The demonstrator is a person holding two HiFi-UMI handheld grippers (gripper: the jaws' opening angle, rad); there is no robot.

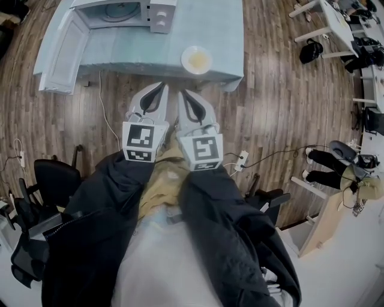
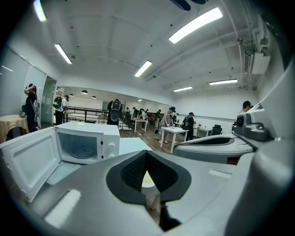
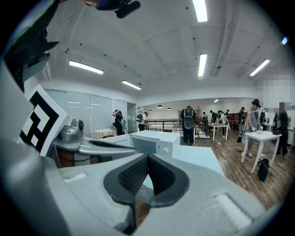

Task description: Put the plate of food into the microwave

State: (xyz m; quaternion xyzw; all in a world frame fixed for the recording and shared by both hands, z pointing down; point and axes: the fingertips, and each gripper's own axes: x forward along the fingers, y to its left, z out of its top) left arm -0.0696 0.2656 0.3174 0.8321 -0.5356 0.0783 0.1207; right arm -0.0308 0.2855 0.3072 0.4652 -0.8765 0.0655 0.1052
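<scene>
A white plate of yellowish food [image 1: 196, 60] sits at the near edge of the light-blue table [image 1: 132, 51]. The white microwave [image 1: 123, 12] stands at the table's far left, and its door [image 1: 63, 51] is swung wide open. My left gripper [image 1: 162, 86] and right gripper [image 1: 182, 93] hang side by side over the floor, just short of the table. Both are shut on nothing. In the left gripper view the microwave [image 2: 85, 145] shows its empty cavity. A sliver of the plate [image 2: 147, 179] shows in the hollow behind the tips of the left gripper [image 2: 146, 152]. The right gripper [image 3: 148, 156] points toward the microwave [image 3: 154, 140].
Black office chairs [image 1: 54, 180] stand at my lower left. A power strip with cables [image 1: 240, 160] lies on the wood floor to my right. A seated person [image 1: 336, 171] and white desks [image 1: 336, 24] are at the right. Several people stand far back in the room [image 2: 170, 117].
</scene>
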